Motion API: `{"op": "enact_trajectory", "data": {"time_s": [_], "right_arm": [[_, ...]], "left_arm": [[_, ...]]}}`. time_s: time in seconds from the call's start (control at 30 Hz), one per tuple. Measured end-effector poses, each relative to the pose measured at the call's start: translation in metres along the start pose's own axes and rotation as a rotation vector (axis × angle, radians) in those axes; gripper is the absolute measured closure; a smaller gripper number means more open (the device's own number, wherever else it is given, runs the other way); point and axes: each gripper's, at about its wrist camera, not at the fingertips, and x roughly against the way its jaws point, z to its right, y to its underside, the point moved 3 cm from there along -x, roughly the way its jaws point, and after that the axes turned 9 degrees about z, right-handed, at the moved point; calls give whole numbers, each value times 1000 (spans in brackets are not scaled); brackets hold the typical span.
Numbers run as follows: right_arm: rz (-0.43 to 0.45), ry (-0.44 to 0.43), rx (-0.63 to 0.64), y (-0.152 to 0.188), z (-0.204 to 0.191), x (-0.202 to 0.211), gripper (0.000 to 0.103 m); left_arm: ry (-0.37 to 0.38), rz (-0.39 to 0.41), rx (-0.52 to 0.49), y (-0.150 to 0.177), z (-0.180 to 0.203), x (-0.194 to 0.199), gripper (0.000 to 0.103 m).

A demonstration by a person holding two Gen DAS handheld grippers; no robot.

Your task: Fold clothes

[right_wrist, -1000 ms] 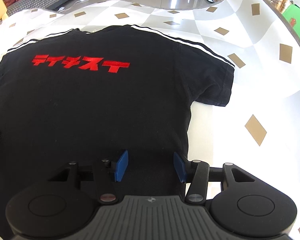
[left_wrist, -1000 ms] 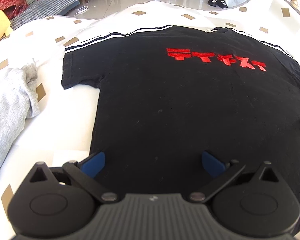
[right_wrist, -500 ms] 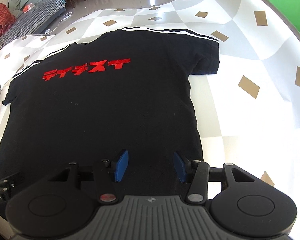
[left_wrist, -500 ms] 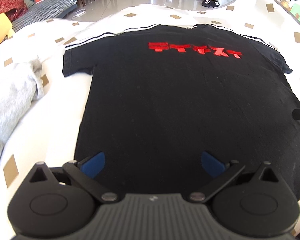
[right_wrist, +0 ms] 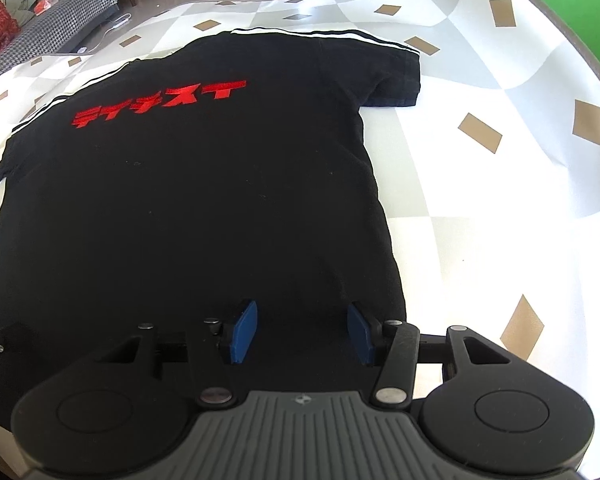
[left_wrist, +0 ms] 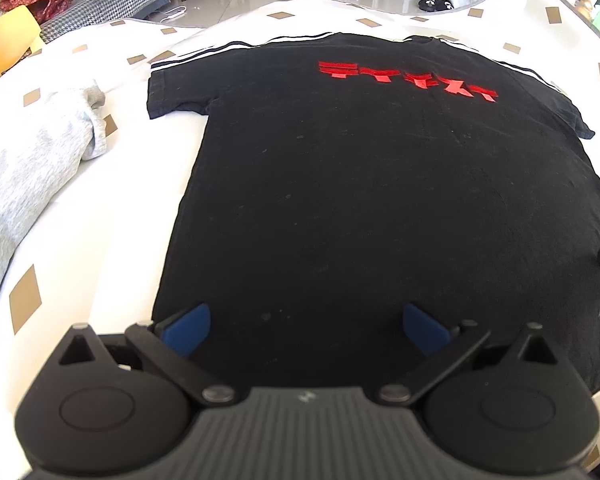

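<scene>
We see a black T-shirt [left_wrist: 372, 208] spread flat, front up, on a table covered with a white cloth [left_wrist: 100, 216] patterned with tan diamonds. Red lettering [left_wrist: 408, 80] runs across the chest, and thin white stripes edge the shoulders. Both short sleeves lie out to the sides.

From the left wrist view, the left gripper [left_wrist: 306, 324] hangs over the shirt's lower left part, its blue pads [left_wrist: 188, 328] spread wide apart with nothing between them but the cloth below. A crumpled grey garment [left_wrist: 32, 160] lies on the cloth to the shirt's left, apart from it.

From the right wrist view, the right gripper [right_wrist: 302, 332] hangs over the hem near the shirt's right edge, its pads [right_wrist: 242, 330] parted about halfway, gripping nothing. A green chair [right_wrist: 560, 4] and a checked sofa [right_wrist: 52, 36] stand beyond the table.
</scene>
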Motion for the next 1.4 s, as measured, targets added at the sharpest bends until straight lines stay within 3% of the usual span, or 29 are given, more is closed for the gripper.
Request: {"op": "enact_trajectory", "data": {"time_s": [0.27, 0.8, 1.03, 1.4], "right_arm": [[13, 36, -69, 1, 14, -5, 54], [20, 58, -91, 8, 8, -9, 53], [-26, 89, -161, 10, 16, 9, 53], [15, 62, -162, 14, 12, 37, 53]], "left_arm": [[-13, 8, 11, 4, -5, 3, 0], [-22, 24, 19, 9, -10, 10, 0], [-29, -2, 37, 9, -10, 14, 0], [-38, -55, 70, 19, -4, 29, 0]]}}
